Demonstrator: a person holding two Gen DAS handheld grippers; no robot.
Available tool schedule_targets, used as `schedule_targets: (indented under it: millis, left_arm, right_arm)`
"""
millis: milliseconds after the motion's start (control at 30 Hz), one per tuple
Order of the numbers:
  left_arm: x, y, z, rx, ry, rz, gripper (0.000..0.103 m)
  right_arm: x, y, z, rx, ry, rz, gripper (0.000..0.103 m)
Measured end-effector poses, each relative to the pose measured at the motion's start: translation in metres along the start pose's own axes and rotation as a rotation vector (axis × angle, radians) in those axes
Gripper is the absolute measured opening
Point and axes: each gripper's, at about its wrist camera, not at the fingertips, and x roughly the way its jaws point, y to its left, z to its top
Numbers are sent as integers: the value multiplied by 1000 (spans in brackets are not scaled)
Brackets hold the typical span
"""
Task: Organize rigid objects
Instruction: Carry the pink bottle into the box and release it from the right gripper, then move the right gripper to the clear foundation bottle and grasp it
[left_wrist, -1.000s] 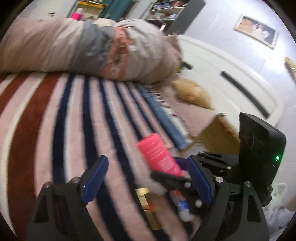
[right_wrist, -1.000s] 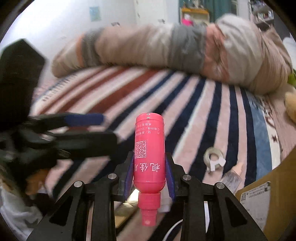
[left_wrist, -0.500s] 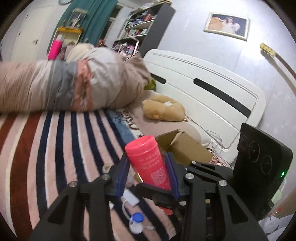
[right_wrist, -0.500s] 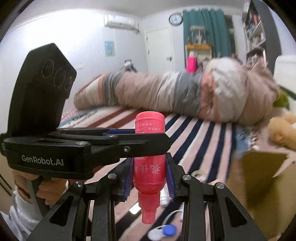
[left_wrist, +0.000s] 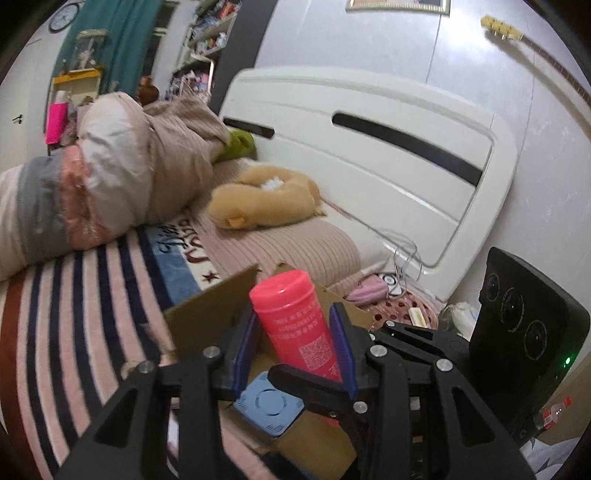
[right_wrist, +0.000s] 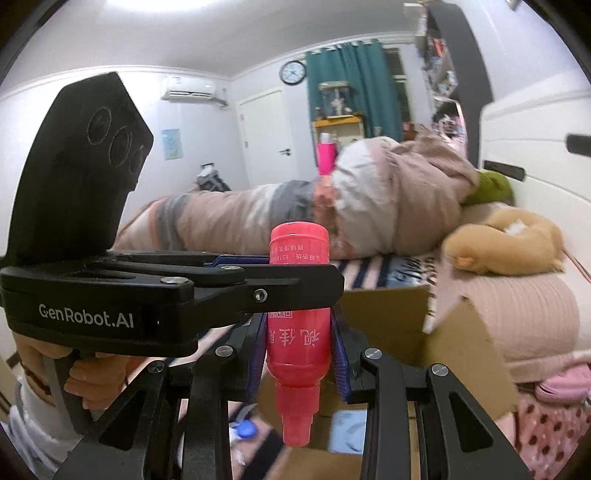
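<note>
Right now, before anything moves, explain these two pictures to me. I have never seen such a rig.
There is no robot here. A person holds a pair of tongs in each hand, and each pair has a fisheye camera looking along its fingers. One picture comes from the left tongs, the other from the right tongs. Each camera also sees the other tool crossing its view.

The right tongs are shut on a pink bottle, cap pointing down. The left tongs bracket the same bottle nearer its base, but I cannot tell if they press on it. It looks like a hand-over.

Below is an open cardboard box with a blue square case inside, on a bed with a striped cover. A tan plush toy and a rolled quilt lie further back.
</note>
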Motion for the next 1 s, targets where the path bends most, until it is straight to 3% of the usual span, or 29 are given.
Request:
schedule_targets:
  millis: [267,467,600,700,900,1000]
  left_arm:
    - [74,-15,8,16,174,21,36]
    - [102,-21,7,35,238,45,38]
    - [97,-17,8,31,216,67,60]
    - [84,-12,10,8,187,47,66]
    - [41,-1,10,1,119,71,69]
    - [7,11,6,-13,55,72,77]
  right_arm:
    - [12,-57,-20,59,101,-48,27]
    - [18,-71,-35,46,159,-103,27]
    - [24,-73,-39,20,194,-164,29]
    - [19,-73,-39,24,187,-184,38]
    - [9,-61,-32,12,172,-193,38]
    - [2,-41,-24,-16,154,-163,38]
